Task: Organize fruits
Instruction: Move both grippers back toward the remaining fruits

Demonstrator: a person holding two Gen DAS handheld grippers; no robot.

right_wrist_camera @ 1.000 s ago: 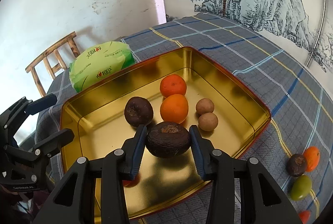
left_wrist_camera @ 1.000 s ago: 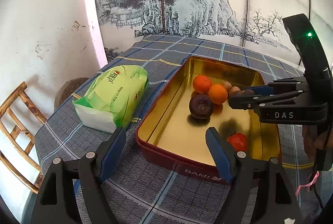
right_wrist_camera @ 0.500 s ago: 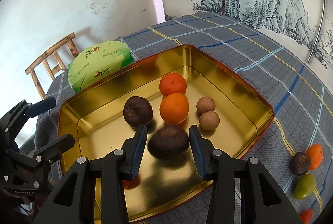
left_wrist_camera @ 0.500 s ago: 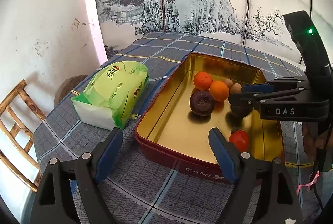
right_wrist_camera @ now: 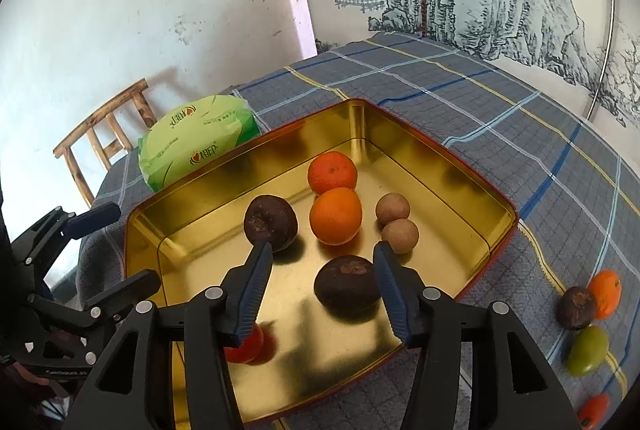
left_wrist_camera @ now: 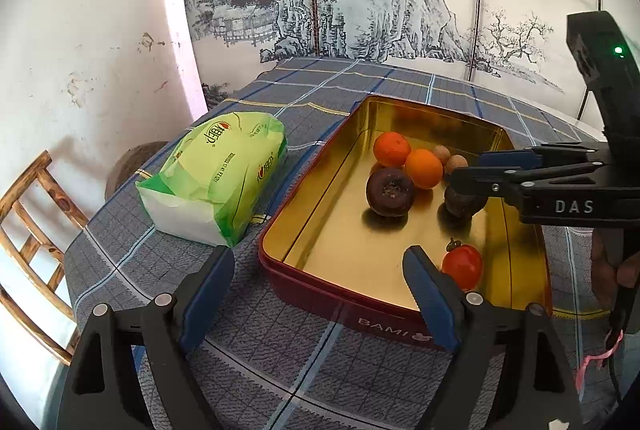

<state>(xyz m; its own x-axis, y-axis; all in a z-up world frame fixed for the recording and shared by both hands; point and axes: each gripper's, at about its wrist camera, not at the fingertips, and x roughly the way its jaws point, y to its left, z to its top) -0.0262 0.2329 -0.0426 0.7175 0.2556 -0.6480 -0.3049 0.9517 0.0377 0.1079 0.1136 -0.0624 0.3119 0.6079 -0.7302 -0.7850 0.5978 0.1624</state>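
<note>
Right gripper [right_wrist_camera: 323, 272] jaws are opening over the gold tin [right_wrist_camera: 440, 158], and the dark fruit [right_wrist_camera: 347, 285] sits on the tin floor between them, pads clear of it. Left gripper [left_wrist_camera: 320, 282] is spread wide and empty at the tin's near edge. 4 fruits [right_wrist_camera: 588, 326] wait on the tablecloth [right_wrist_camera: 520, 118].

White letters "DAS" stand on the side of the black right gripper [left_wrist_camera: 480, 172] at the right edge of the left wrist view. "BAMI" is printed on the red outer wall of the tin [left_wrist_camera: 384, 322], lower centre. The green tissue pack [left_wrist_camera: 224, 174], centre left, carries red and green print too small to read.
</note>
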